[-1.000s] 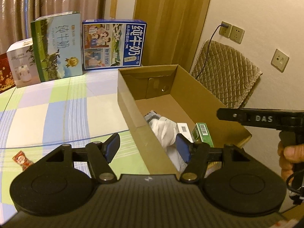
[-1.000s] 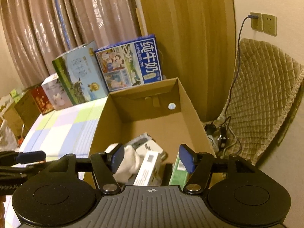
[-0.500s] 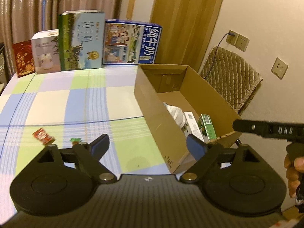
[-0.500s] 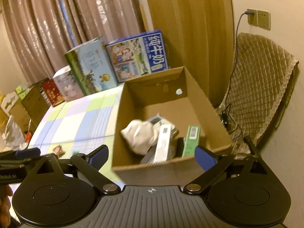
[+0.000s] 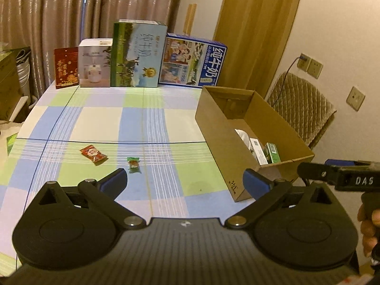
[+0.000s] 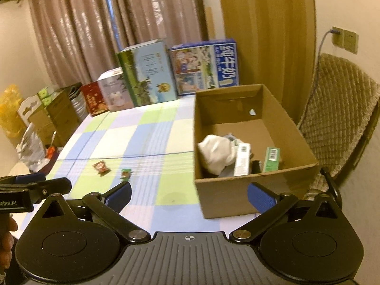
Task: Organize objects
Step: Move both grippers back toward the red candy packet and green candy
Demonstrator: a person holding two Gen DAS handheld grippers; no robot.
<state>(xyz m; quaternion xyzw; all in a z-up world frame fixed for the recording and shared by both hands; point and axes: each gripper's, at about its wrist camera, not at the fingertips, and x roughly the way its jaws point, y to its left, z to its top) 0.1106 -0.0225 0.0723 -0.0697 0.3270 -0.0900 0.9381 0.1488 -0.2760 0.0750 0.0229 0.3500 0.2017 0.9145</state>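
An open cardboard box (image 5: 220, 140) (image 6: 306, 142) stands at the table's right side. Inside lie a white crumpled cloth (image 6: 216, 152), a white carton (image 6: 242, 159) and a green carton (image 6: 272, 159). On the checked tablecloth, a red snack packet (image 5: 93, 154) (image 6: 101, 167) and a small green candy (image 5: 133, 164) (image 6: 125, 173) lie left of the box. My left gripper (image 5: 185, 185) is open and empty, held back above the table's near edge. My right gripper (image 6: 188, 196) is open and empty too, in front of the box's near wall.
Along the table's far edge stand a red box (image 5: 66, 70), a white box (image 5: 95, 66), a green milk carton (image 5: 136, 54) and a blue milk carton (image 5: 192, 64). A padded chair (image 6: 342, 109) stands right of the box. Stacked cardboard boxes (image 6: 49, 116) sit left of the table.
Both grippers have pulled back from over the box toward the table's near edge and opened wider. The red packet and green candy have come into view.
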